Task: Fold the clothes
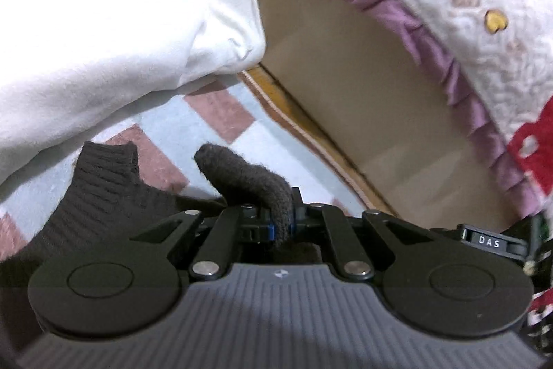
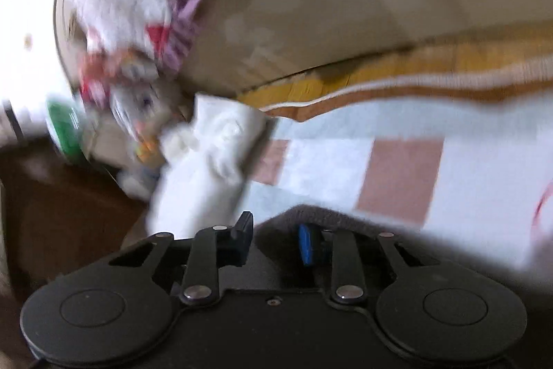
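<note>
- The left claw [image 1: 280,225] is pinched shut on a fold of the dark brown knit sweater [image 1: 103,189], which spreads leftward from the jaws over the checked blanket [image 1: 262,144].
- The right claw [image 2: 274,242] stands parted, jaws apart over the sweater's edge, gripping nothing.
- Beyond lies a white garment [image 1: 103,33]; the left claw is nearer it.
- Farthest, a quilted bedspread [image 1: 466,6] hangs.

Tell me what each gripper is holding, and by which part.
The left gripper is shut on the dark knit garment, pinching a bunched fold of its edge. The right gripper is open, holding nothing; dark fabric lies between its fingers.
</note>
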`<state>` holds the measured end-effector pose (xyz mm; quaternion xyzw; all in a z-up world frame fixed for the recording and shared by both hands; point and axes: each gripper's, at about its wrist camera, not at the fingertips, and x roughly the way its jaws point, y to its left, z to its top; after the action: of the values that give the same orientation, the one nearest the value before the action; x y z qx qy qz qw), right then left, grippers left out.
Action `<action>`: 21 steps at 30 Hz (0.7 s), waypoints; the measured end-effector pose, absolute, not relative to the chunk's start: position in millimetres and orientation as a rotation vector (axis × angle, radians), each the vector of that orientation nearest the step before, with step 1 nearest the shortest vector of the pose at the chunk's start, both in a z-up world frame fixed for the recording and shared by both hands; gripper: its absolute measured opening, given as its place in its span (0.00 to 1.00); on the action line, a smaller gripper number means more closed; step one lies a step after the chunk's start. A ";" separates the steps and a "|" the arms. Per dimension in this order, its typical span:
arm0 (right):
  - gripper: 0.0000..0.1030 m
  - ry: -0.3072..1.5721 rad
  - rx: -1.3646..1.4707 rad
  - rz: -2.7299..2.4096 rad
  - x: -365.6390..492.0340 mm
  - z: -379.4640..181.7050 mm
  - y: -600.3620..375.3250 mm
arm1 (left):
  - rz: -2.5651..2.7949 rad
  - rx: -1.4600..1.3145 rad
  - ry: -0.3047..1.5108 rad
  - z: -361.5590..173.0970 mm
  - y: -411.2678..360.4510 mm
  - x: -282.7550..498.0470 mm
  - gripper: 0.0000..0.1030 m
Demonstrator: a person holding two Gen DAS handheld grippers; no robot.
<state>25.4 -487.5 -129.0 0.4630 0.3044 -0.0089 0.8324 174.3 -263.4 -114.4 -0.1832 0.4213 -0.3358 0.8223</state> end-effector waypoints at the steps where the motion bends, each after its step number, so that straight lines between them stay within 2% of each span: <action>1: 0.30 0.684 0.918 -0.034 30.0 -128.4 -488.4 | -0.703 -0.353 0.890 -119.2 -268.2 176.1 0.06; 3: 0.25 0.735 0.854 -0.050 34.9 -133.9 -492.4 | -0.688 -0.292 0.887 -128.8 -277.3 180.4 0.06; 6: 0.26 0.764 0.832 -0.082 36.0 -141.6 -498.2 | -0.673 -0.188 0.852 -133.6 -288.9 181.6 0.07; 7: 0.31 0.762 0.815 -0.111 32.9 -141.9 -498.0 | -0.669 -0.149 0.829 -133.1 -291.8 180.3 0.07; 8: 0.40 0.758 0.792 -0.141 28.9 -141.2 -497.2 | -0.670 -0.127 0.810 -133.0 -293.3 179.8 0.07; 9: 0.42 0.768 0.773 -0.150 21.2 -138.1 -496.3 | -0.675 -0.120 0.797 -134.0 -293.3 179.6 0.07; 12: 0.45 0.799 0.684 -0.170 -6.6 -122.6 -483.1 | -0.678 -0.130 0.803 -136.7 -288.8 176.2 0.07; 14: 0.48 0.754 0.666 -0.125 -43.2 -107.2 -463.3 | -0.678 -0.115 0.806 -133.8 -290.2 174.5 0.07; 21: 0.49 0.825 0.646 0.040 -107.0 -103.0 -415.1 | -0.645 0.052 0.769 -125.2 -314.1 163.0 0.07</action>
<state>-107.0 -415.1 -103.0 0.3083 0.3940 0.0192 0.8657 163.0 -314.1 -125.2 0.0249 0.3683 -0.3090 0.8765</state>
